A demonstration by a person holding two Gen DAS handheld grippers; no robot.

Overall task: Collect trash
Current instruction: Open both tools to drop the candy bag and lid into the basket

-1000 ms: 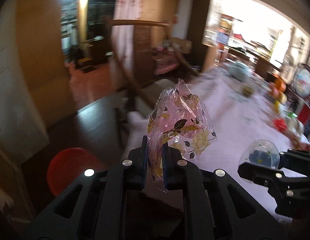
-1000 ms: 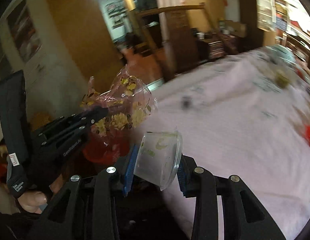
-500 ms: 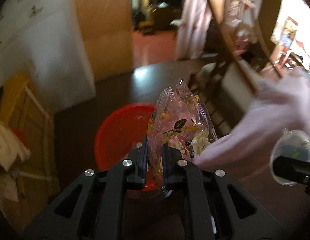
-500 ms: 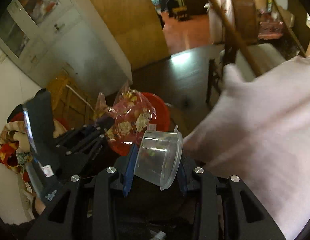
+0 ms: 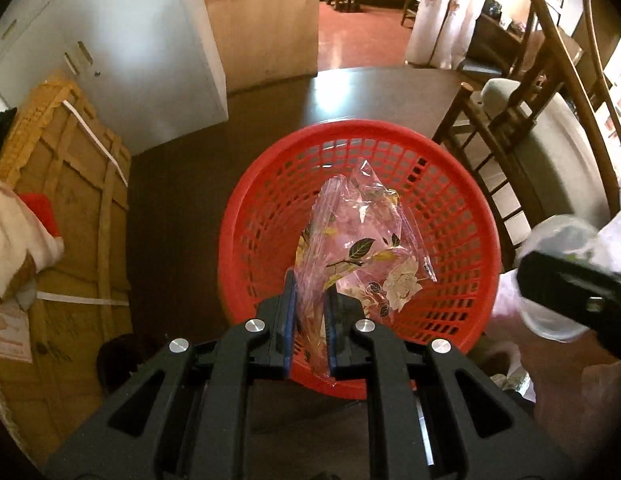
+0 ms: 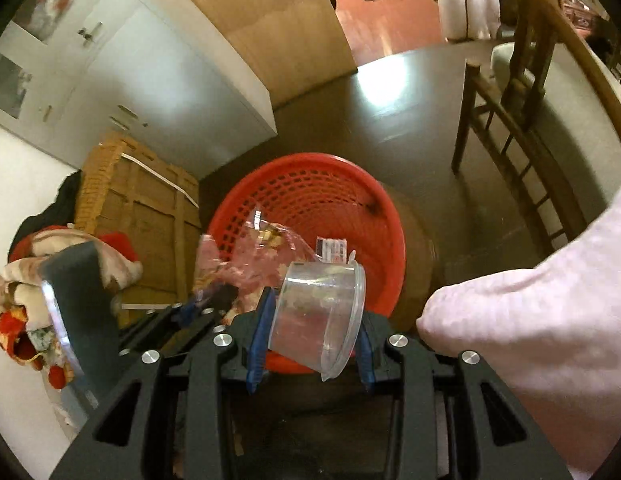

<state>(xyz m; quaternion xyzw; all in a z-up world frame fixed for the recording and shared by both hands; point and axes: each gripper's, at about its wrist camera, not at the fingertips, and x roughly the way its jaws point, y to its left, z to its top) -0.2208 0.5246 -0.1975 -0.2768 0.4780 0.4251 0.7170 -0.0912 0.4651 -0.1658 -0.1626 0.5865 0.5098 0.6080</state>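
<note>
Left wrist view — left tool (image 5: pixel 309 316) pinches floral wrapper (image 5: pixel 360 248), long axis pointing into red basket (image 5: pixel 254 216).

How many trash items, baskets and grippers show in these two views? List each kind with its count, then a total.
Trash items: 2, floral plastic wrapper and clear plastic cup
Baskets: 1, red basket
Grippers: 2, left gripper and right gripper
Total: 5

no readable text, labels too blurred
</note>
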